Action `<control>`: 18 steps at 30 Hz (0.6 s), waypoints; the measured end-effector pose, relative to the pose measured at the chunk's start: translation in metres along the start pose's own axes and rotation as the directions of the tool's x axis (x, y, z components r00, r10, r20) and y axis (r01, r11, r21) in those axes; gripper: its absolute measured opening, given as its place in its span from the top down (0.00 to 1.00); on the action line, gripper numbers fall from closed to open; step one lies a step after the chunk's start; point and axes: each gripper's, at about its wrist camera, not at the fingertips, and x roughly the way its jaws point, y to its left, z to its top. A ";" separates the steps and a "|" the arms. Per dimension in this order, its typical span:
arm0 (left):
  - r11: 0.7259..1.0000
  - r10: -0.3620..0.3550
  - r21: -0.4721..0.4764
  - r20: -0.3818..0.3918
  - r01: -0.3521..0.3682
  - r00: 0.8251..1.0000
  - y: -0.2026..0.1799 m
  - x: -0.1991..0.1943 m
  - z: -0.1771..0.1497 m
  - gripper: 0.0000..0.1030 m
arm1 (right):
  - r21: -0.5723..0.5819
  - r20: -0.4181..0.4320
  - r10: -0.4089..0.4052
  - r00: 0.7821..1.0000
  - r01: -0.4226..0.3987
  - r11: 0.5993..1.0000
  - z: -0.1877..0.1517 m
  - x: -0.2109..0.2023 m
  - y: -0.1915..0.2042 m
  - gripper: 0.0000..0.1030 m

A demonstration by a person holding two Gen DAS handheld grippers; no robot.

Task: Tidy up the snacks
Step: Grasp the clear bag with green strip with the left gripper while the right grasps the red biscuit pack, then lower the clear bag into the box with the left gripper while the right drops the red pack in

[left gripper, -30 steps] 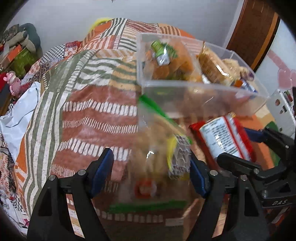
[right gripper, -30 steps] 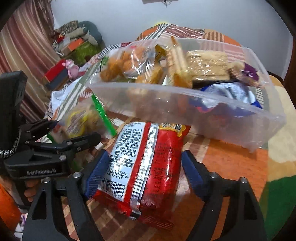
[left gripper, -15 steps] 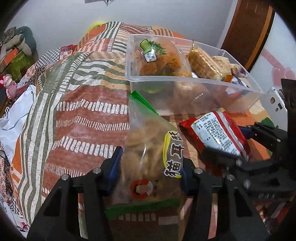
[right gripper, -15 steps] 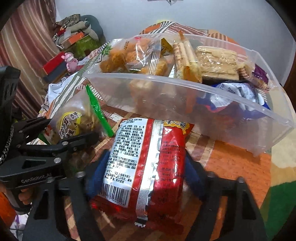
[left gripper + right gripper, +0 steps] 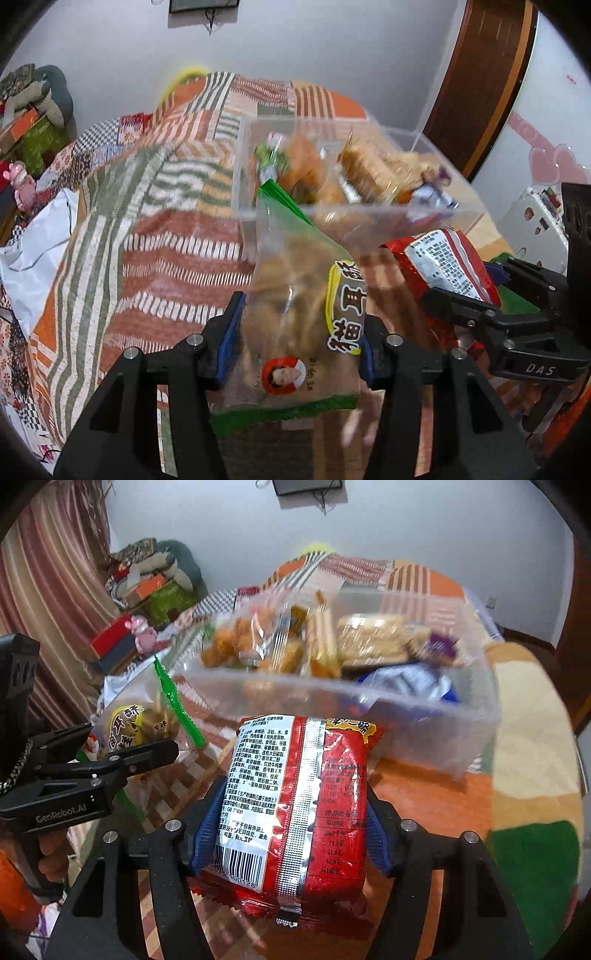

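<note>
Since 1 second ago both grippers have clamped and lifted their packs. The left gripper point(image 5: 299, 332) raised the clear snack bag point(image 5: 295, 310) toward 12 o'clock, overlapping the plastic bin point(image 5: 369, 218); the right gripper point(image 5: 288, 823) hoisted the red noodle packet point(image 5: 295, 805).

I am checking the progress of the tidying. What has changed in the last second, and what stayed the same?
Both grippers closed and lifted. The left gripper, open a second ago, now clamps the clear snack bag; the right gripper likewise clamps the red packet. Both packs now hang raised before the plastic box. The box and the snacks inside it stayed in place.
</note>
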 end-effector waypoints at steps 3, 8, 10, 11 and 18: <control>1.000 -0.010 -0.001 0.045 0.010 0.999 -0.005 -0.015 0.011 0.49 | 0.006 0.048 -0.006 0.999 0.006 1.000 0.004 -0.018 -0.003 0.39; 1.000 -0.027 0.008 0.124 0.027 0.992 -0.016 -0.035 0.036 0.49 | 0.019 0.133 -0.021 0.991 0.019 1.000 0.016 -0.046 -0.010 0.39; 0.999 -0.032 0.015 0.152 0.030 0.988 -0.020 -0.040 0.046 0.49 | 0.028 0.170 -0.028 0.985 0.024 0.999 0.023 -0.056 -0.013 0.39; 0.999 -0.036 0.016 0.162 0.033 0.986 -0.022 -0.043 0.050 0.49 | 0.034 0.191 -0.033 0.981 0.027 0.999 0.027 -0.062 -0.015 0.39; 0.998 -0.054 0.025 0.204 0.050 0.977 -0.037 -0.044 0.082 0.49 | 0.067 0.297 -0.058 0.953 0.040 0.997 0.061 -0.081 -0.027 0.39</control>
